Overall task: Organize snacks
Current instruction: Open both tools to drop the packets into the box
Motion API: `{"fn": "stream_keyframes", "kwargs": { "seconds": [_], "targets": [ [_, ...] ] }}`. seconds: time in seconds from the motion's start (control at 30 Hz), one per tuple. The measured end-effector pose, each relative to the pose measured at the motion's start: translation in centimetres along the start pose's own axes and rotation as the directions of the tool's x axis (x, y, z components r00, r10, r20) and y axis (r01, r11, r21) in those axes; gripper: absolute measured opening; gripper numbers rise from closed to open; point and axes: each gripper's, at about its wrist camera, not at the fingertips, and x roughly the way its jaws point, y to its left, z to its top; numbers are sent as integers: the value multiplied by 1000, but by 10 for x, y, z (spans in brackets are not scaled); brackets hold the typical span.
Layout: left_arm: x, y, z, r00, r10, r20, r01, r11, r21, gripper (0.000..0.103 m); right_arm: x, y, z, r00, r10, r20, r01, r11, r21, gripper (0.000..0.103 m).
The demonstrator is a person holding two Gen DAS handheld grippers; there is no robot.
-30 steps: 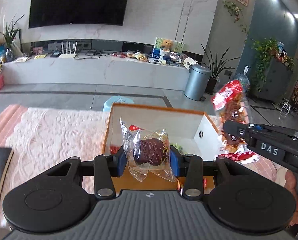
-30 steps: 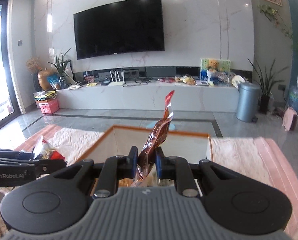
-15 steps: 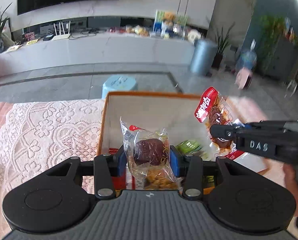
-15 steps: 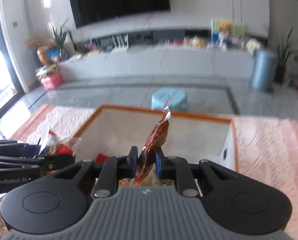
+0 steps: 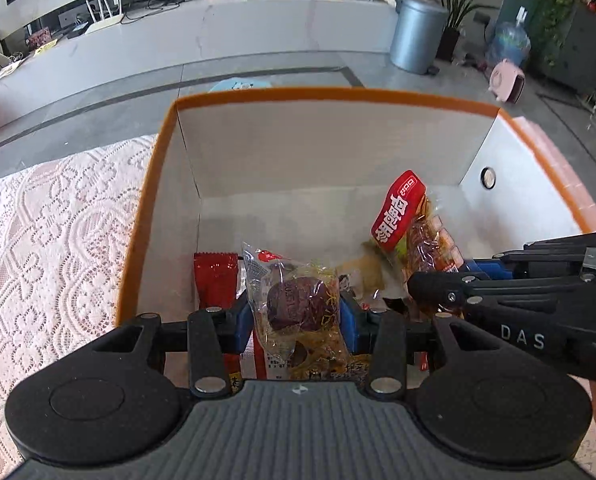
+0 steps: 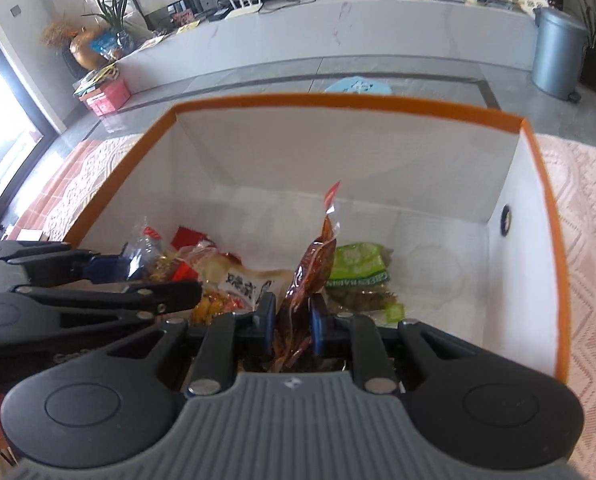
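Note:
My left gripper (image 5: 296, 318) is shut on a clear packet with a dark round cake (image 5: 294, 304), held low inside the orange-rimmed white box (image 5: 330, 94). My right gripper (image 6: 292, 322) is shut on a red-topped packet of brown snacks (image 6: 312, 264), also inside the box (image 6: 338, 100). That packet shows in the left wrist view (image 5: 408, 220) beside the right gripper (image 5: 434, 280). The left gripper (image 6: 138, 276) shows at the left of the right wrist view. Several snack packets lie on the box floor, among them a green one (image 6: 358, 268) and a red one (image 5: 215, 276).
The box stands on a pink lace tablecloth (image 5: 50, 240). Beyond the table are a blue stool (image 6: 358, 86), a grey bin (image 5: 416, 34) and a long white TV bench (image 5: 218, 28).
Both grippers have tilted down and moved forward over the box, lowering their packets inside it. Both stay shut on their packets.

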Motion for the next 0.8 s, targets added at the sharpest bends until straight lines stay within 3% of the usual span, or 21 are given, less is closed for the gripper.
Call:
{"fn": "stream_keyframes", "kwargs": {
  "seconds": [0.2,0.43,0.57,0.8],
  "targets": [
    [9,1,-6,999,29,-41,-29,1000,1,50,4,-5,3,1000,-1,-26,1,1000,-2,19],
    [-2,-8,-6,998,52,-32,-52,999,17,63,-3,-3,3,999,-49,-15,49,998,-34,23],
    [-13,-10,-3,999,54,-6,-54,998,24,69,-15,-2,3,998,-62,9,63,997,-39,40],
    [-49,-14,-1,994,75,78,-77,997,23,80,-47,3,0,994,-85,68,89,994,-60,51]
  ]
}}
